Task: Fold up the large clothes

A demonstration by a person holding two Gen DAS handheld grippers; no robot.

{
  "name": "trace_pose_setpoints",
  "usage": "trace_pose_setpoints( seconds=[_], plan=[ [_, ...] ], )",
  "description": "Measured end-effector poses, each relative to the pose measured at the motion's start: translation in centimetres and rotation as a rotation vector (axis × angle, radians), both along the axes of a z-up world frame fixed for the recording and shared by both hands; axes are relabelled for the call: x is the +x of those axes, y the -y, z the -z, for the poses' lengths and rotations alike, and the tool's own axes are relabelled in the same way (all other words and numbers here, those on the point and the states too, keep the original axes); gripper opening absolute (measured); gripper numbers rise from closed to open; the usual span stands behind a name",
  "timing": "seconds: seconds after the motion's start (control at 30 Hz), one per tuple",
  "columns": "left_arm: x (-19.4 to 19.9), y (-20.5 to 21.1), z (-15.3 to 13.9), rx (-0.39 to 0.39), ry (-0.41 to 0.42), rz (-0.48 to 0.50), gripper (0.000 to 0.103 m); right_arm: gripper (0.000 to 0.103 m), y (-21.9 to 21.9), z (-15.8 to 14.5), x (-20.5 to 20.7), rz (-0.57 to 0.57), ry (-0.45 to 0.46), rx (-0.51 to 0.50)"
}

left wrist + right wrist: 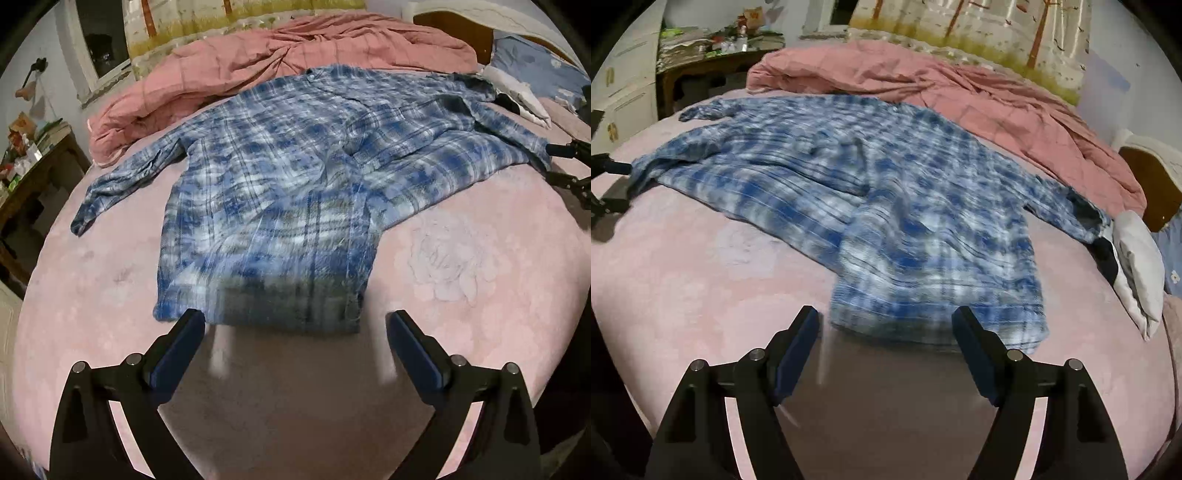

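bare pink sheet [295, 387] nr side free, quilt [258, 62] blocks far side

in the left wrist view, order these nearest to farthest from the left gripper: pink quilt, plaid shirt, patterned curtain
From the left gripper, open with nothing between its fingers:
1. plaid shirt: spread on the bed, its hem just ahead of the fingertips.
2. pink quilt: bunched up beyond the shirt's far edge.
3. patterned curtain: behind the quilt, at the top of the view.

left gripper [295, 321]: black angular linkage arms, silver pivot screws, dark blue pads | right gripper [884, 317]: identical build
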State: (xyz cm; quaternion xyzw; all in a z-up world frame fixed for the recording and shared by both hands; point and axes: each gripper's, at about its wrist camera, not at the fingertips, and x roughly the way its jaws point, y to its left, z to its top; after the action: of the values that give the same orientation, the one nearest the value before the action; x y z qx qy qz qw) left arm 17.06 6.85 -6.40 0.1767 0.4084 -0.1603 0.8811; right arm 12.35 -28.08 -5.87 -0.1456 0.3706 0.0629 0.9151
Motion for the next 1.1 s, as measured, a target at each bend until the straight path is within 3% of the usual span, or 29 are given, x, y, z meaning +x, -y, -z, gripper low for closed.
trace_pose_setpoints(
  seconds=[0.07,0.1,0.13,0.17,0.2,0.3,0.4,0.53,0.67,0.77,0.8,0.83,0.9,0.97,1.0,1.03,1.1],
  plan=[
    [0.6,0.0,0.0,-0.001,0.013,-0.014,0.099,0.077,-0.5,0.3,0.2,0.032,0.018,-0.069],
    [1.0,-0.1,-0.1,-0.004,0.026,-0.034,0.091,0.066,-0.5,0.4,0.5,0.058,0.029,-0.098],
    [1.1,-0.4,-0.3,-0.01,0.05,-0.057,0.052,0.03,-0.4,0.4,0.6,0.071,0.039,-0.1],
    [1.3,-0.7,-0.9,-0.021,0.07,-0.077,0.032,0.014,0.2,0.1,0.7,0.084,0.049,-0.083],
    [1.5,-1.1,-1.5,-0.04,0.091,-0.1,0.008,0.01,0.8,-0.4,0.8,0.098,0.067,-0.062],
    [2.6,-3.1,-3.6,-0.159,0.165,-0.163,0.007,0.01,3.6,-3.1,1.1,0.153,0.167,0.008],
    [5.9,-5.0,-5.0,-0.211,0.188,-0.252,0.007,0.009,6.2,-5.1,3.3,0.235,0.215,0.04],
    [11.6,-7.4,-4.0,-0.309,0.074,-0.373,0.007,0.008,9.2,-5.6,8.9,0.324,0.205,0.045],
    [14.5,-7.7,-1.2,-0.294,-0.007,-0.439,0.008,0.008,11.5,-3.2,13.8,0.401,0.138,0.053],
    [14.7,-7.8,0.4,-0.275,-0.04,-0.475,0.023,0.008,13.9,-1.0,15.4,0.436,0.044,0.133],
    [14.4,-7.9,0.2,-0.273,-0.029,-0.485,0.04,0.008,14.7,-0.6,15.4,0.436,0.019,0.188],
    [14.1,-8.0,-0.1,-0.281,-0.023,-0.482,0.065,0.008,15.5,-0.7,15.1,0.426,0.024,0.25],
    [13.2,-8.1,-0.7,-0.327,-0.002,-0.44,0.089,0.011,16.2,-1.2,14.0,0.416,0.063,0.309],
    [12.4,-7.7,-1.2,-0.338,0.028,-0.395,0.09,0.038,16.5,-2.1,12.6,0.402,0.108,0.345],
    [12.6,-7.4,-1.3,-0.332,0.03,-0.38,0.093,0.069,16.5,-2.5,11.8,0.38,0.118,0.361],
    [12.6,-7.1,-1.3,-0.32,0.027,-0.365,0.099,0.085,16.3,-2.6,11.3,0.364,0.127,0.368],
    [13.0,-6.6,-1.1,-0.296,0.011,-0.369,0.102,0.085,15.6,-2.5,10.7,0.328,0.116,0.354]
  ],
)
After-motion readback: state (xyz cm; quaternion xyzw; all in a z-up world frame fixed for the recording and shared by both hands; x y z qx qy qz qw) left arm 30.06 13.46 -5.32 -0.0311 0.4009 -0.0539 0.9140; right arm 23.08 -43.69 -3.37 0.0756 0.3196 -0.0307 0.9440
